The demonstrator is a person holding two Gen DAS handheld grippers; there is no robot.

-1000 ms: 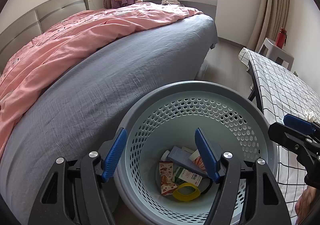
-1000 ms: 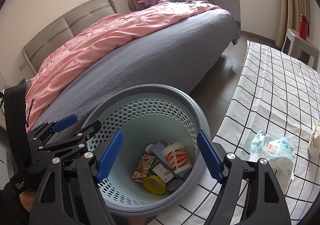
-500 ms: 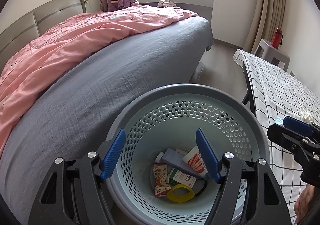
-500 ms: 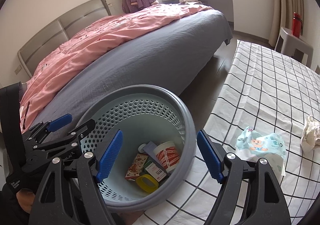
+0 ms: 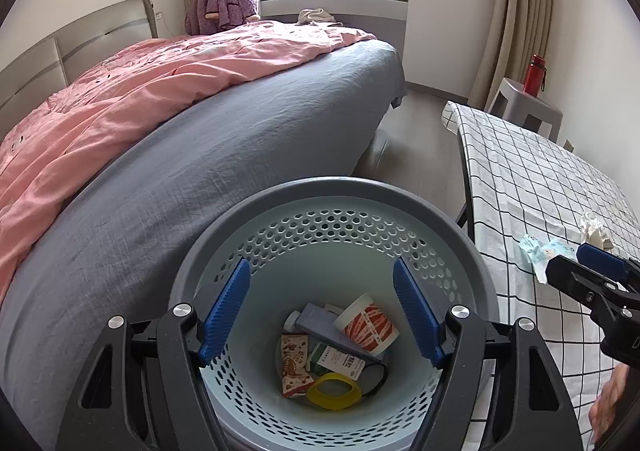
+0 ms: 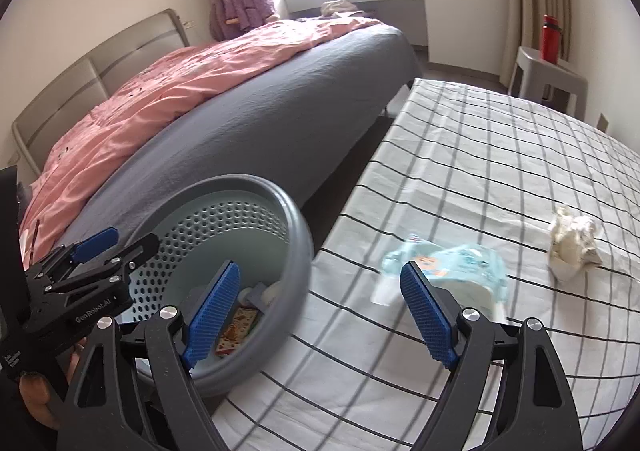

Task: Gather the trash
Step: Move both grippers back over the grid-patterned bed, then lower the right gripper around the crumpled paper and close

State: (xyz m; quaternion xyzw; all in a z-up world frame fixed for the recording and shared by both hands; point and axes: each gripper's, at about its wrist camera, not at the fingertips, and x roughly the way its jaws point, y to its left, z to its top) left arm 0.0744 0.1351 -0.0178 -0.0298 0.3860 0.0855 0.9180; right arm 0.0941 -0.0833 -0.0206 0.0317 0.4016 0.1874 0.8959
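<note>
While the bin (image 5: 336,211) waits by the table edge w/ several bits of trash already inside, your next pick is the blue wipes pack (image 6: 452,267) on the checked tablecloth (image 6: 480,155).

Bring the right gripper (image 6: 320,311) down square over the pack, straddle its middle – it's soft, so pinch the bulk, not a corner. Right jaws are wide open, holding nothing, touching nothing; left gripper (image 5: 320,311) likewise wide open & empty, hanging over the bin. Crumpled paper (image 6: 572,243) lies just beyond – grab after.

Checked tablecloth (image 6: 500,155) bearing wipes packet (image 6: 456,263) and crumpled paper (image 6: 572,243).
</note>
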